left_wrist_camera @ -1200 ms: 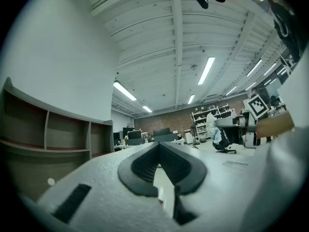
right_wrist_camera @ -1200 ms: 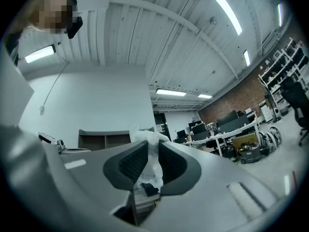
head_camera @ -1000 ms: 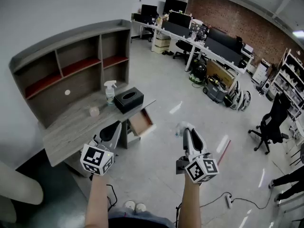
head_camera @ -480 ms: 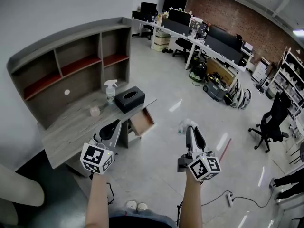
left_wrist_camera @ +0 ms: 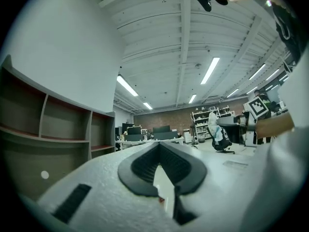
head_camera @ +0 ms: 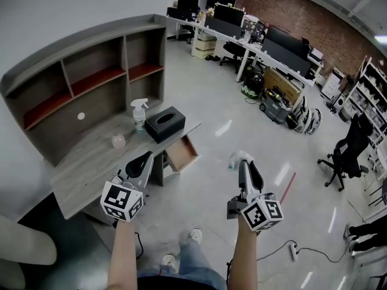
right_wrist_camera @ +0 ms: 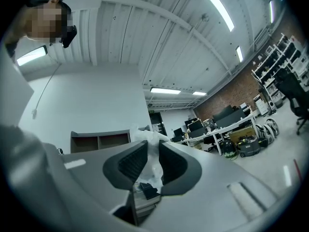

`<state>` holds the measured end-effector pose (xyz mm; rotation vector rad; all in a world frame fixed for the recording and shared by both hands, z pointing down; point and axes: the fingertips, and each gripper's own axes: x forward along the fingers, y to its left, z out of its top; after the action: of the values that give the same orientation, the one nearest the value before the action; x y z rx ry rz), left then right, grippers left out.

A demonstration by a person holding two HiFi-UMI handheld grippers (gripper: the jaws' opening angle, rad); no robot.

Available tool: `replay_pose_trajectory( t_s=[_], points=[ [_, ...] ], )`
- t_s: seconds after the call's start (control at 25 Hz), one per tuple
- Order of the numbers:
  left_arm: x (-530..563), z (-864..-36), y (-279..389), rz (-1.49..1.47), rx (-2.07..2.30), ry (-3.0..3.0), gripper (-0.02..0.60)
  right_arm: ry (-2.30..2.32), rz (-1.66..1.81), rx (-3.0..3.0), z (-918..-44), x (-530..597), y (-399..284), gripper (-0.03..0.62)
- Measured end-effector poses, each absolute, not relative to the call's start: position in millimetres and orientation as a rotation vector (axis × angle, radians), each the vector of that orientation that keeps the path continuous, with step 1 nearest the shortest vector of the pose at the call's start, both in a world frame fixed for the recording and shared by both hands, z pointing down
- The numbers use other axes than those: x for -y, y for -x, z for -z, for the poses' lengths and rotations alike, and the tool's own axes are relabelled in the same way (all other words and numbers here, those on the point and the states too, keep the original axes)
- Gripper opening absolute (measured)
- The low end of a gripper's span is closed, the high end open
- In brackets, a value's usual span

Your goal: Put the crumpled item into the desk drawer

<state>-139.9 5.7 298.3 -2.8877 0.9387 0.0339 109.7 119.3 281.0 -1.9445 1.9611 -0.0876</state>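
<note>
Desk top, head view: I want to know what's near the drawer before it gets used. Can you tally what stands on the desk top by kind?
Spray bottle: 1
Black tissue box: 1
Small pinkish item, too small to name: 1
Total: 3

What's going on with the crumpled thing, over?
Left gripper shut, empty. Right gripper shut on crumpled item, above floor. Drawer open at desk, item not yet in. Nothing seen between.
</note>
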Motion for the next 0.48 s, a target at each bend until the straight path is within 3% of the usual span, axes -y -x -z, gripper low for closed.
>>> replay_pose_trajectory(
  t_s=[0.48],
  points=[
    [113.8, -326.1, 91.7, 0.007, -1.144, 2.827, 0.005, 1.841, 0.123, -2.071, -305.6, 36.4, -184.3, 0.087]
  ],
)
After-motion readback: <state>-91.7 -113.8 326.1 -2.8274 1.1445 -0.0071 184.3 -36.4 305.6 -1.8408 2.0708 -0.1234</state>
